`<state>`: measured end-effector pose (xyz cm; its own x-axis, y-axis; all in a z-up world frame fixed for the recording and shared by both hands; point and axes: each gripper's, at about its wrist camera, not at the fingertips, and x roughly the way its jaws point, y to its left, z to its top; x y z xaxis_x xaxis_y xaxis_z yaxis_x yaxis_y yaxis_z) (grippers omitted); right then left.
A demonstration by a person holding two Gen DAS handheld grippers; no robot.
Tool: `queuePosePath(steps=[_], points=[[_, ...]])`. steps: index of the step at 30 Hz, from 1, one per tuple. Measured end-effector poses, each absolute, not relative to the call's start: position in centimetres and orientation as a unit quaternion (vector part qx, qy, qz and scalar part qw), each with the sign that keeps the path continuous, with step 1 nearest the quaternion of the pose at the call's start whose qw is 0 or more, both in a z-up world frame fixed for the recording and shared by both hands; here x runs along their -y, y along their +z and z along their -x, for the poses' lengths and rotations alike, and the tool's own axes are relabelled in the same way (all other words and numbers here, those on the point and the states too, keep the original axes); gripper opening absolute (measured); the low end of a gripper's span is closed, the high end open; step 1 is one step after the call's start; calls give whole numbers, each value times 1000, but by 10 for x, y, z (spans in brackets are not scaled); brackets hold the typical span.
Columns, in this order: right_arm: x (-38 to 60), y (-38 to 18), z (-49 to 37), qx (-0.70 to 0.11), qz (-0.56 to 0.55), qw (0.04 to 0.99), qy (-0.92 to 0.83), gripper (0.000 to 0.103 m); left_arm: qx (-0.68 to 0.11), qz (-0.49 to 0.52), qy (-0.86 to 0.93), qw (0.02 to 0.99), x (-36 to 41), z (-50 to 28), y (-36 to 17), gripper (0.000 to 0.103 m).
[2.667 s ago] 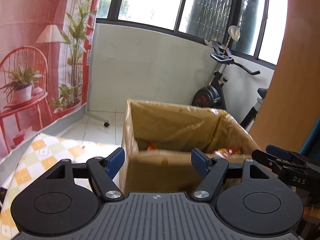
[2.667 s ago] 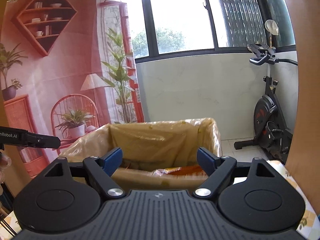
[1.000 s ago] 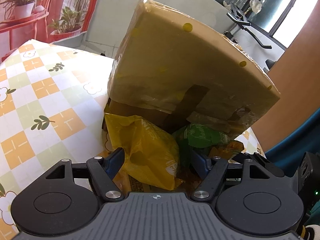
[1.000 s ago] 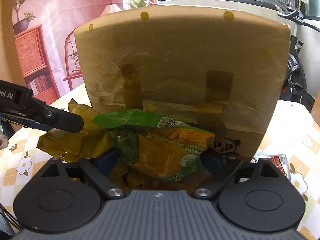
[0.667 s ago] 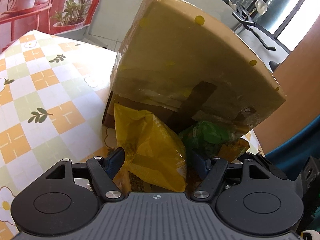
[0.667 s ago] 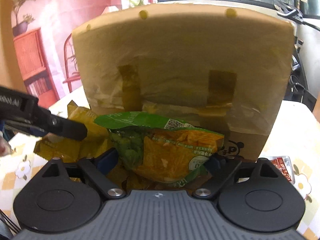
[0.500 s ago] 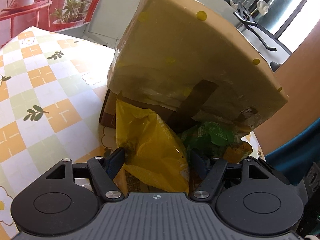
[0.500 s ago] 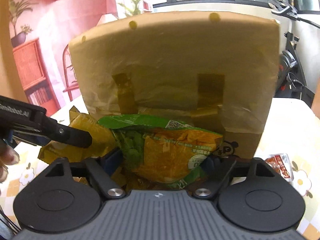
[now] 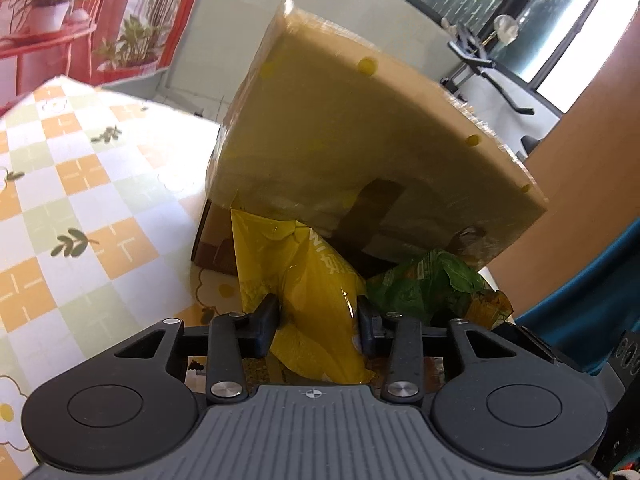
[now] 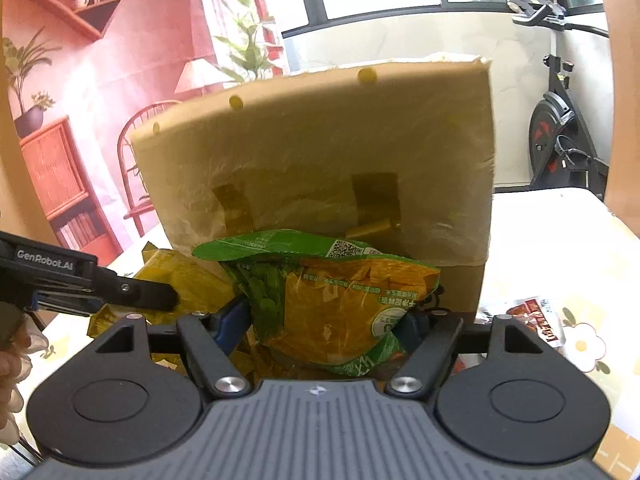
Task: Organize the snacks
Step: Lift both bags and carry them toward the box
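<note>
A taped cardboard box (image 9: 360, 152) stands on the table, its side filling both views (image 10: 320, 160). A yellow snack bag (image 9: 316, 280) leans against it. My left gripper (image 9: 316, 314) is closing, its pads pressing into that bag. Beside it on the right lies a green-and-orange snack bag (image 9: 432, 284). In the right wrist view the same green bag (image 10: 340, 300) sits between the closing jaws of my right gripper (image 10: 324, 320), both pads against it. The left gripper (image 10: 164, 300) reaches in from the left over the yellow bag (image 10: 184, 276).
A red snack packet (image 10: 536, 316) lies on the checkered tablecloth (image 9: 80, 220) right of the box. A hand (image 10: 12, 360) holds the left tool. An exercise bike (image 10: 560, 140) stands behind, and a wooden panel (image 9: 580, 180) rises at the right.
Both grippers came down from over the box's open top to the bags at its foot. Their jaws narrowed onto the yellow and green bags; the right view drew back slightly.
</note>
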<state>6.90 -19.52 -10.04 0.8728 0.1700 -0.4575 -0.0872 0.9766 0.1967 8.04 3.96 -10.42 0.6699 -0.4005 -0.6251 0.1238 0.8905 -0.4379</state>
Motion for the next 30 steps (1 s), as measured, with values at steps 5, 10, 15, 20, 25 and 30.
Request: queuePosePath(steps=[5,10,15,20,25,30], points=[[198,-91,-55,-231,-90,967,60,74,-355,179,-150,905,-42,-66,-93,42],[199,-79,-40,-215,-91,971,56,74,-328,167,-149,918,-43,-50,-77,42],[200,-63,-22,-193,-95,975,55,74,-295,155,-153,930,-42,-37,-56,42],[200,-38,-8,-161,-79,982,59,74,-263,153,-160,939,-40,-32,-31,42],[207,-9,-3,-124,-84,987,60,74,-229,143,-172,947,-36,-34,-9,42],[218,21,1,-83,-97,990,60,74,-202,140,-184,952,-29,-40,11,42]])
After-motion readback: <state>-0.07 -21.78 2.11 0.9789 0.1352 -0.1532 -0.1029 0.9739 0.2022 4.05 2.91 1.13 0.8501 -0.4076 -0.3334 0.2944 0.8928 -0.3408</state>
